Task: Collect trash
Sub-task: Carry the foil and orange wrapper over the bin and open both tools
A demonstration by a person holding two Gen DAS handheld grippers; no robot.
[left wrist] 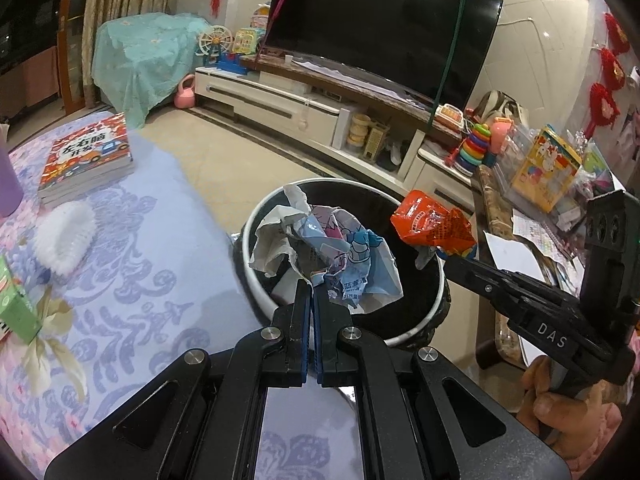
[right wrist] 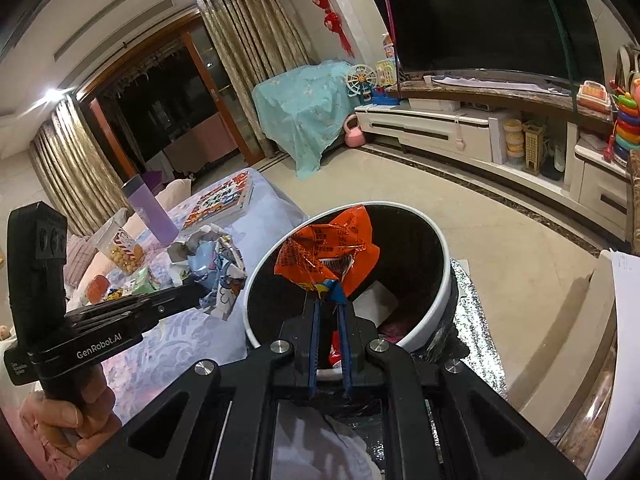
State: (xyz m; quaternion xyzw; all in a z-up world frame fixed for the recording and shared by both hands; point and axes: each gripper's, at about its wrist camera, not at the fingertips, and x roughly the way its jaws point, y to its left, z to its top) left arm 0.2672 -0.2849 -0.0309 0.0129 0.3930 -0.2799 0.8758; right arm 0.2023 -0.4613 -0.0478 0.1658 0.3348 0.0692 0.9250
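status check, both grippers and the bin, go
Left gripper shut on crumpled blue wrapper. Right gripper shut on orange snack bag. Both over open trash bin. Nothing blocking the drop.

1. The trash bin [left wrist: 416, 320] stood on the floor just beside the bed [left wrist: 160, 280], to its right.
2. The crumpled wrapper [left wrist: 344, 248], held by the left gripper [left wrist: 312, 286], hung over the bin's near rim.
3. The snack bag [left wrist: 434, 222], held by the right gripper [right wrist: 331, 300], hung over the bin's mouth.
4. Books [left wrist: 86, 160] lay on the bed, with the TV [left wrist: 380, 28] behind.
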